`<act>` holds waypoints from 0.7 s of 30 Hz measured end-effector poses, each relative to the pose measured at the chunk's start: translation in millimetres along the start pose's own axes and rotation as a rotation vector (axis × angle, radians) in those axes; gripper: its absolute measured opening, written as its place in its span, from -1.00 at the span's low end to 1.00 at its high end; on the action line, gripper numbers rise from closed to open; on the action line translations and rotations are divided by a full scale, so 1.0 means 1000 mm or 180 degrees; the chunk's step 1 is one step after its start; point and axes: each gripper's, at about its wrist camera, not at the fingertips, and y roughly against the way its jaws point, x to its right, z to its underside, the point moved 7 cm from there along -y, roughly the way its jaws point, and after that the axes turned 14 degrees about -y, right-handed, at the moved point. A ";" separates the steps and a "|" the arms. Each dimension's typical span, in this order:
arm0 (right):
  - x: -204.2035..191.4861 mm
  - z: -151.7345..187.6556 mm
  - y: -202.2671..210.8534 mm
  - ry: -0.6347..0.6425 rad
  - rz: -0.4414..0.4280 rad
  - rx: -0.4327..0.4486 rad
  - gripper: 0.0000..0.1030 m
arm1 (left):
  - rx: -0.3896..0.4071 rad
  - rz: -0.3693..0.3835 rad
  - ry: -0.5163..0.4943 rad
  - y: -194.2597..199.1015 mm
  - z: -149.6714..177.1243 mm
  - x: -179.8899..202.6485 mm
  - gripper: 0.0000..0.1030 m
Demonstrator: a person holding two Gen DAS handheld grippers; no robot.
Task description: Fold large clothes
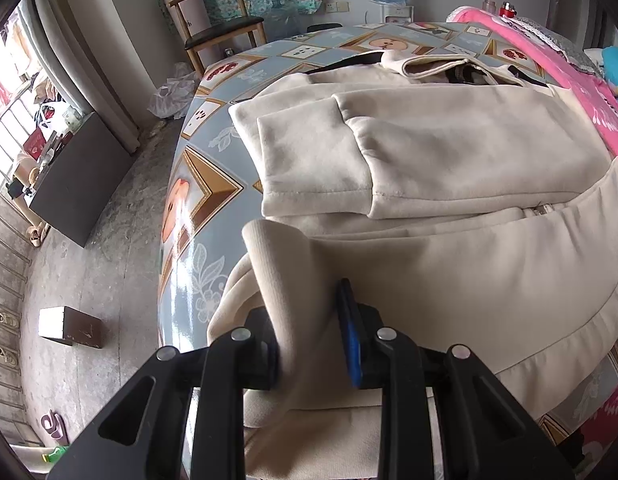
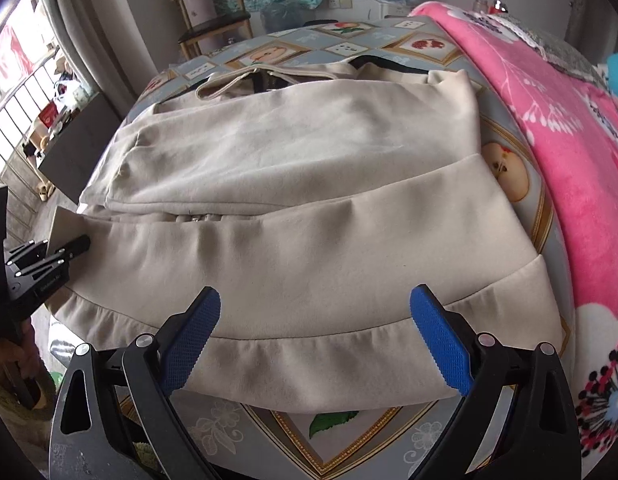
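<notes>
**Left clamped on the hem corner, right spread wide**

Your left gripper (image 1: 309,344) is pinched tight on the bottom corner of the jacket (image 2: 301,184), lifting that fabric off the table (image 1: 197,216). Your right gripper (image 2: 315,340) hangs with fingers wide apart just over the hem, gripping nothing. The jacket lies across the table, sleeves folded over its front, pink blanket (image 2: 549,128) beside it.

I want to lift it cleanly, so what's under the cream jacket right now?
Under the cream jacket lies the patterned tablecloth, showing at its edges. The left gripper pinches the hem corner. Anything beneath the jacket's middle is covered and cannot be seen.
</notes>
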 end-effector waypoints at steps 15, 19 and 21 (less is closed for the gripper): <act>0.034 -0.022 0.010 -0.0117 0.0146 0.0154 0.79 | 0.0003 -0.0066 -0.0089 0.001 0.000 0.003 -0.53; 0.058 -0.033 0.016 -0.0317 0.0158 0.0204 0.79 | -0.0002 -0.0074 -0.0083 0.001 0.000 0.004 -0.53; 0.066 -0.037 0.017 -0.0362 0.0162 0.0216 0.79 | -0.0008 -0.0075 -0.0078 0.000 0.000 0.004 -0.53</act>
